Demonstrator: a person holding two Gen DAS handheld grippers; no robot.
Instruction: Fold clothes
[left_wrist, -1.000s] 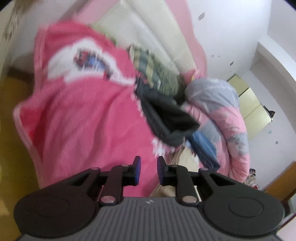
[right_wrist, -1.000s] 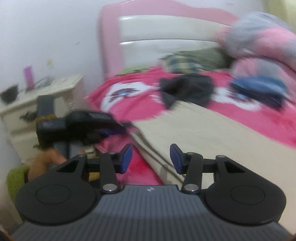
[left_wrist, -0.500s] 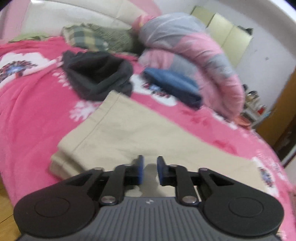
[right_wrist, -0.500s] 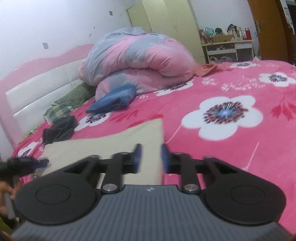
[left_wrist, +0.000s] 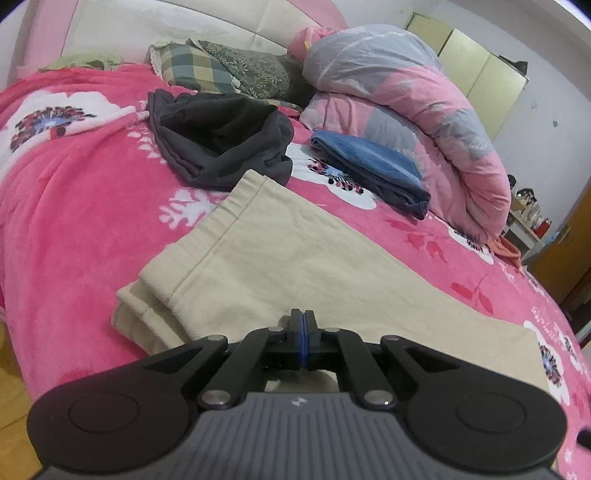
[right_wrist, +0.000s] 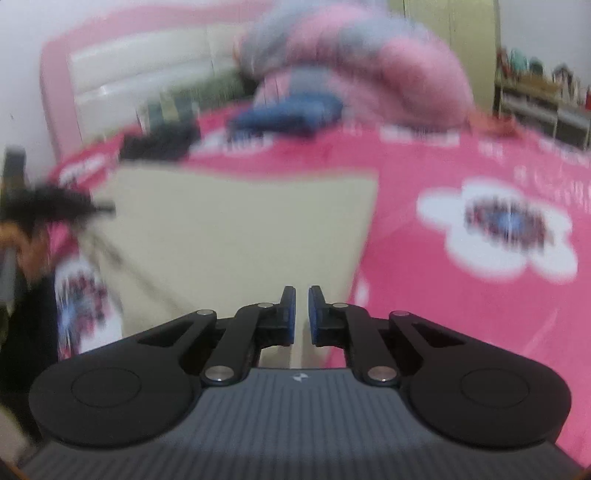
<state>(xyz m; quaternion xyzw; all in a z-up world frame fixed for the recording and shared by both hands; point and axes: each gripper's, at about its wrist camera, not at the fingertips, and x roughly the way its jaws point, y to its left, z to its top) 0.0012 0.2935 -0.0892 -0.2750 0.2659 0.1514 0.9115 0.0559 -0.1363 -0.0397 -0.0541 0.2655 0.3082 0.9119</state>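
A beige garment (left_wrist: 295, 258) lies flat and folded double on the pink flowered blanket (left_wrist: 74, 206). My left gripper (left_wrist: 303, 317) hovers low over its near edge, shut with the blue pads touching; I see no cloth between them. In the blurred right wrist view, the same beige garment (right_wrist: 240, 229) spreads ahead. My right gripper (right_wrist: 302, 299) is over its near right corner, and its jaws are closing with a narrow gap left and nothing pinched. The other gripper (right_wrist: 55, 203) shows as a dark blur at the garment's left end.
A crumpled dark grey garment (left_wrist: 221, 140) and a folded blue one (left_wrist: 369, 166) lie beyond the beige piece. A rolled pink and grey duvet (left_wrist: 406, 99) and pillows (left_wrist: 221, 66) sit by the headboard. A cupboard (left_wrist: 480, 77) stands at the far wall.
The left view swung from the blanket's side to over the beige garment, and its jaws closed fully. The right gripper swept across the bed and its jaws narrowed to a slit.
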